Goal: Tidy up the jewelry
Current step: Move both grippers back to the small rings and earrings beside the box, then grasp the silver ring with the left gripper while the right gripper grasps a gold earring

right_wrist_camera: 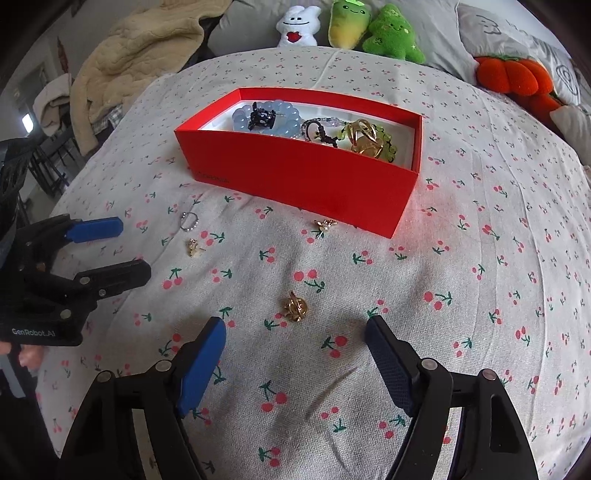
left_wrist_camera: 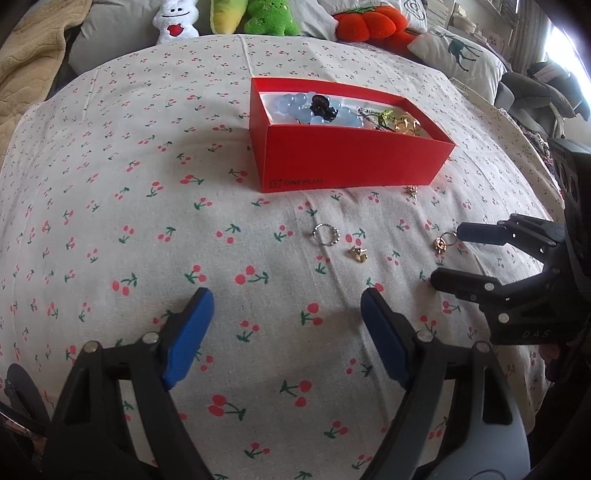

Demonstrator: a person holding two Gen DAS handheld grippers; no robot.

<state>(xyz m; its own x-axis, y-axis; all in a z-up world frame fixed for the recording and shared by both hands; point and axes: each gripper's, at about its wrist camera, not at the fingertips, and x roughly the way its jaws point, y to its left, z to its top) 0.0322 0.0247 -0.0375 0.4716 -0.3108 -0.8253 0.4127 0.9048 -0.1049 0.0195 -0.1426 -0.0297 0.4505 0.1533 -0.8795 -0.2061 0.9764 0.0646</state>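
A red box [left_wrist_camera: 351,162] [right_wrist_camera: 303,177] holds a blue bead bracelet [left_wrist_camera: 299,107] [right_wrist_camera: 273,114], a black piece and gold and green pieces. On the cherry-print cloth in front lie a silver ring [left_wrist_camera: 325,234] [right_wrist_camera: 190,220], a small gold earring [left_wrist_camera: 358,254] [right_wrist_camera: 194,246], a gold knot earring [left_wrist_camera: 442,243] [right_wrist_camera: 295,308] and a small gold charm [left_wrist_camera: 411,190] [right_wrist_camera: 324,225]. My left gripper [left_wrist_camera: 286,308] [right_wrist_camera: 135,251] is open and empty, short of the ring. My right gripper [right_wrist_camera: 295,334] [left_wrist_camera: 445,254] is open, with the gold knot earring just ahead of its fingertips.
Plush toys [right_wrist_camera: 347,26] and an orange pumpkin cushion [left_wrist_camera: 369,22] line the far edge of the bed. A beige blanket [right_wrist_camera: 140,48] lies at the far left. Pillows [left_wrist_camera: 458,51] sit at the far right.
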